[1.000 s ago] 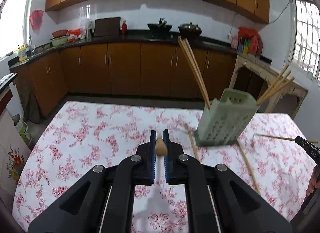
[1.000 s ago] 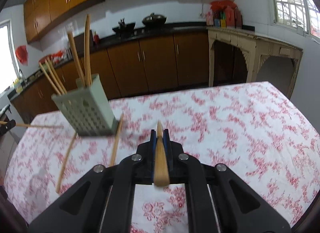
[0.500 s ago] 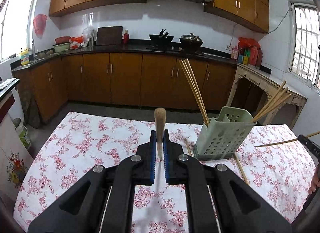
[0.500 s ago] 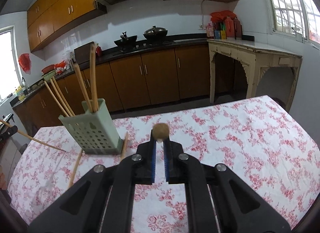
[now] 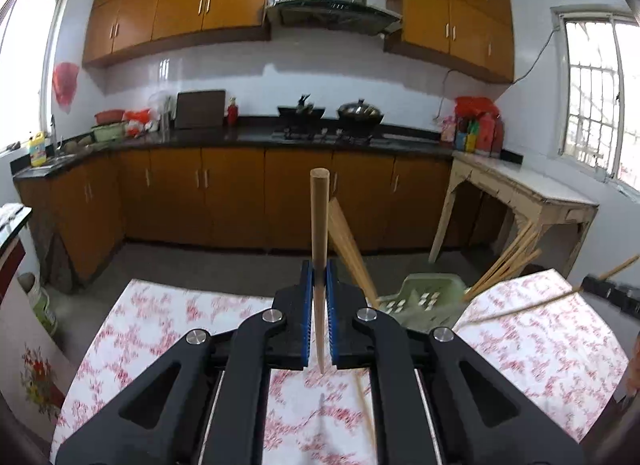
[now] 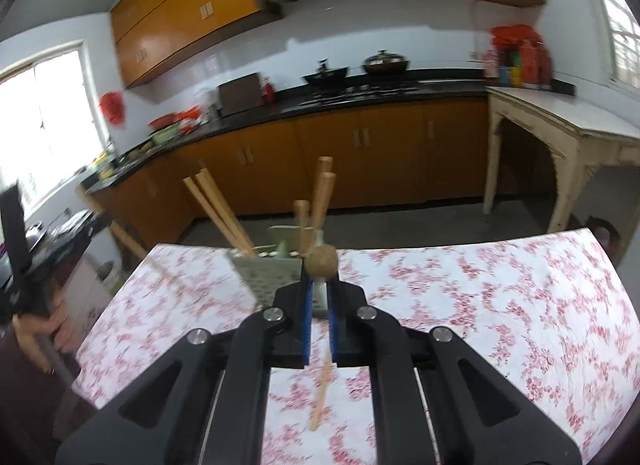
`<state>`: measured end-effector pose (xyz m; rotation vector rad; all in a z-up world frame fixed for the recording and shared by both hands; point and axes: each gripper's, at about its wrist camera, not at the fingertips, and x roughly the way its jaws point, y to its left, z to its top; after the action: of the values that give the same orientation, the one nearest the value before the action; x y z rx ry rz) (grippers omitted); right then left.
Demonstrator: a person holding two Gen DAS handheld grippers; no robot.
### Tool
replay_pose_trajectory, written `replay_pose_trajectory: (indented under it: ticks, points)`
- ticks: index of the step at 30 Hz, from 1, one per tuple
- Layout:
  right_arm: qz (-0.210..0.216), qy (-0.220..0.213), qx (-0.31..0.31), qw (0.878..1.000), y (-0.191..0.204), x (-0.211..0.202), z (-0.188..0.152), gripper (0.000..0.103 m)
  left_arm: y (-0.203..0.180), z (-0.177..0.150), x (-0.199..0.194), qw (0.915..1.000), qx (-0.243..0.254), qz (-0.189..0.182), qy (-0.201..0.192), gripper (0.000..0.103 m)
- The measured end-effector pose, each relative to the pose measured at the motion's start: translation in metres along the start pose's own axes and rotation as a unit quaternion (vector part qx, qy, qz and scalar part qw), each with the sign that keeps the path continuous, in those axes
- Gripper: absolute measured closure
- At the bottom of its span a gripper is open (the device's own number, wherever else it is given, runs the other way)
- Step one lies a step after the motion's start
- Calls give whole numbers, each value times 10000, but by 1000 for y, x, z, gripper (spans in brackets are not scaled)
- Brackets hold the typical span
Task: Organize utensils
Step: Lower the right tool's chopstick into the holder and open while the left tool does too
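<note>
Left gripper (image 5: 319,297) clamped on upright chopstick (image 5: 319,249). Right gripper (image 6: 319,297) clamped on second chopstick (image 6: 321,397); holder front wall (image 6: 260,277) seen only here, rim (image 5: 424,289) only in left view.

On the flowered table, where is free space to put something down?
The tablecloth to the right of the green holder is bare as far as its right edge. Around the holder it is crowded: sticks lean out, and the right gripper holds its chopstick close.

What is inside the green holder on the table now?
Several wooden chopsticks stand leaning inside the green holder. Their lower ends are hidden by its wall, and the right gripper covers part of it.
</note>
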<state>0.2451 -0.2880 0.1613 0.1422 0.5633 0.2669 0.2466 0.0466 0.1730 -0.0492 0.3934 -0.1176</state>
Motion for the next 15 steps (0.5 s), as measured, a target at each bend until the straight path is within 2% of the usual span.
replay_pose_trajectory:
  ticks: [6,13,15]
  points:
    - [362,167,-199,9990,25,-12,15,95,-19,29,-15,9993,-1,-187,-311,96]
    - [265,-85,-357,9990,47,-9,74,95,-46,67,-10,9980,19,-277,-562,96]
    - [130,19,-410,9991,51,1,89,95,-53,77,-4,9979,30,-274,-585,96]
